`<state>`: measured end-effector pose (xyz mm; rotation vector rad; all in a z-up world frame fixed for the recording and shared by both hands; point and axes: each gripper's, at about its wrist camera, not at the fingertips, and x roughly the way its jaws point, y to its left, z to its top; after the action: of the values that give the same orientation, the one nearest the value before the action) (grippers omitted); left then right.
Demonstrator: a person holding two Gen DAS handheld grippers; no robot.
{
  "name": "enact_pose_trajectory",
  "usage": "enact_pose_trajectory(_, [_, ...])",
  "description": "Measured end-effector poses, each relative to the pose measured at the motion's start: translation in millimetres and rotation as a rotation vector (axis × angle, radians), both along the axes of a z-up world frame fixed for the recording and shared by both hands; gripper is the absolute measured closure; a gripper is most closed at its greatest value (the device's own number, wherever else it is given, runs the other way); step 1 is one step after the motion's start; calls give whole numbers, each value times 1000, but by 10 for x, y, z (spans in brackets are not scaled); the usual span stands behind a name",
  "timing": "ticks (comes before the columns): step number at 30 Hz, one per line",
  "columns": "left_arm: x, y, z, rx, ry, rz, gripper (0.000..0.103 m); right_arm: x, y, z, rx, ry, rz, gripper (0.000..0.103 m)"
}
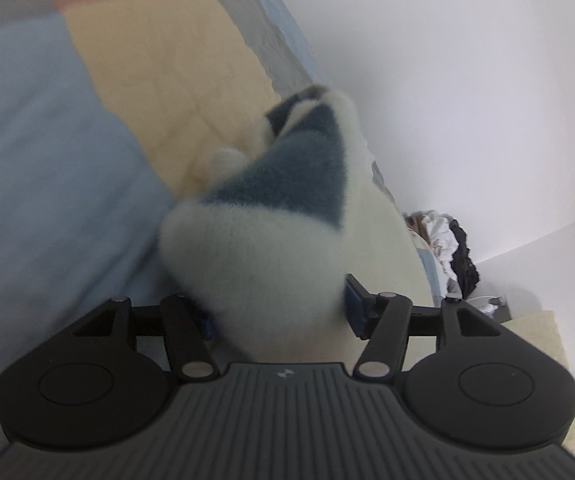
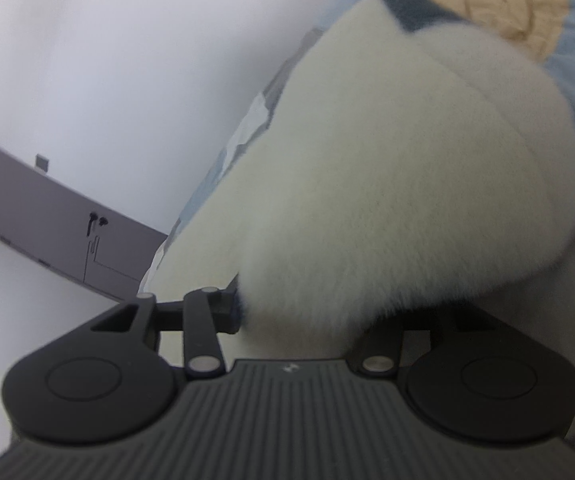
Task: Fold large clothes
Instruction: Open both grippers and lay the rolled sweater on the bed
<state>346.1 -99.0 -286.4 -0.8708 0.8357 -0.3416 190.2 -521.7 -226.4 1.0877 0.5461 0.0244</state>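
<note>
Fluffy cream garment (image 1: 271, 248) bunched between both grippers' jaws — left gripper (image 1: 279, 312), right gripper (image 2: 311, 312) — grip perhaps loosening.

Fleece garment (image 1: 271, 216) bunched on the quilt (image 1: 47, 168), along the bed's edge beside the wall (image 1: 467, 80). Folded part between the left gripper (image 1: 279, 312) fingers, another fold between those of the right gripper (image 2: 307, 312). Heap of clothes (image 1: 447, 248) farther along that edge, behind the garment.

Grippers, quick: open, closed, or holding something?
Left gripper: white fleece garment between its fingers; grip cannot be told.
Right gripper: same garment between its fingers; grip cannot be told.
</note>
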Motion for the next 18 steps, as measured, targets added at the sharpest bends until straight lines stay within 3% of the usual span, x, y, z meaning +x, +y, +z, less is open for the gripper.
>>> enact_pose_trajectory(3, [-199,57,216,71,-16,4,38,-85,-9,100,19,52,-26,50])
enact_pose_trajectory(9, [-614,79,1036,301,-176,-4,38,-401,107,616,-132,70,17,50])
enact_pose_trajectory(14, [-994,-61,1925,434,-339,-65,38,-775,219,1361,-245,-61,28,50])
enact_pose_trajectory(18, [-1424,-171,2517,481,-467,-167,38,-1066,414,1998,-351,-172,58,50])
